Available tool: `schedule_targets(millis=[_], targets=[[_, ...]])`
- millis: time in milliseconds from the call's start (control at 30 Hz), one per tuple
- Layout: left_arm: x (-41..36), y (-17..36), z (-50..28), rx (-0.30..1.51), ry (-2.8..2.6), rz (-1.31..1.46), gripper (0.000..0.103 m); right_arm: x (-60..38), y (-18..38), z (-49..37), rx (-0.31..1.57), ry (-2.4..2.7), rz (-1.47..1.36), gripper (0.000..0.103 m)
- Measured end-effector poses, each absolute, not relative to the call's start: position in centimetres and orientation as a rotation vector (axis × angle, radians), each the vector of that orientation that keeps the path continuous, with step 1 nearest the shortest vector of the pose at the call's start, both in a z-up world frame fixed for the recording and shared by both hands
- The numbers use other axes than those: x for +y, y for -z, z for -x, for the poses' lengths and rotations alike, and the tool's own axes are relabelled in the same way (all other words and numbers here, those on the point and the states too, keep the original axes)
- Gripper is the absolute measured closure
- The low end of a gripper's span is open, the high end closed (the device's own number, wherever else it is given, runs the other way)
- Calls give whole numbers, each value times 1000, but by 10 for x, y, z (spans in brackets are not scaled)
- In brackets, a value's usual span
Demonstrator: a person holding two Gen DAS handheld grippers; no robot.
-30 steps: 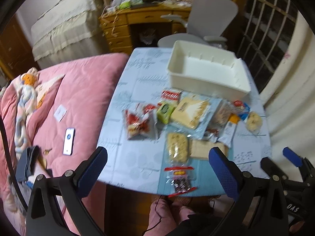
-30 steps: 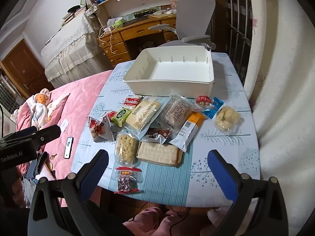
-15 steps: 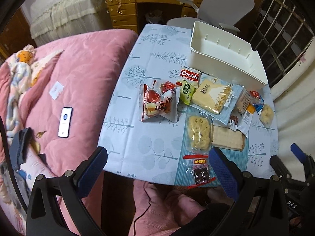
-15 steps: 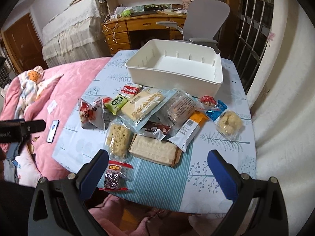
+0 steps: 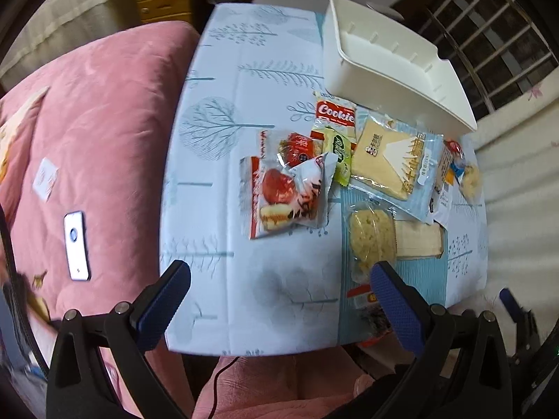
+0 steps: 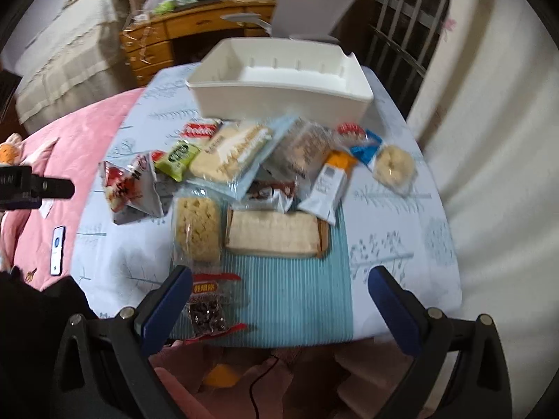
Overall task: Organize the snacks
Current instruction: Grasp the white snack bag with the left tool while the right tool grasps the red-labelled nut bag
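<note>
Behind the snack packets (image 6: 244,153) — a bare white bin (image 6: 279,101).

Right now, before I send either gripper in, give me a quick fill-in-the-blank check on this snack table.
1. The white bin holds ____ snacks so far.
2. Both the left gripper and the right gripper have their jaws ____.
3. The red Cookie packet lies closest to the ____ among the snacks.
4. The phone lies on the ____ blanket, off the table.

Missing words: no; open; bin; pink
</note>
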State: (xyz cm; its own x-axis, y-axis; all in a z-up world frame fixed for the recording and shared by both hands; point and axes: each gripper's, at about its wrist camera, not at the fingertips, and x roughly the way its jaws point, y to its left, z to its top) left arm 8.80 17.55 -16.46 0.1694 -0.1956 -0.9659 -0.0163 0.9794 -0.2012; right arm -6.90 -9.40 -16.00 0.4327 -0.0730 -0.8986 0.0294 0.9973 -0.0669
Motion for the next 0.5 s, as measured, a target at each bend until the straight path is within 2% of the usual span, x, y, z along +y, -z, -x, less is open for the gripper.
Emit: schedule_targets(millis=[267, 367, 500], targets=[[172, 206, -130, 1496, 216, 137, 1, -71, 189, 80, 1188, 164, -26, 3], [170, 220, -142, 1529, 242, 133, 5, -63, 200, 81, 1224, 174, -33, 3], [163, 236, -157, 1566, 258, 117, 6, -52, 220, 78, 1278, 159, -41, 7]])
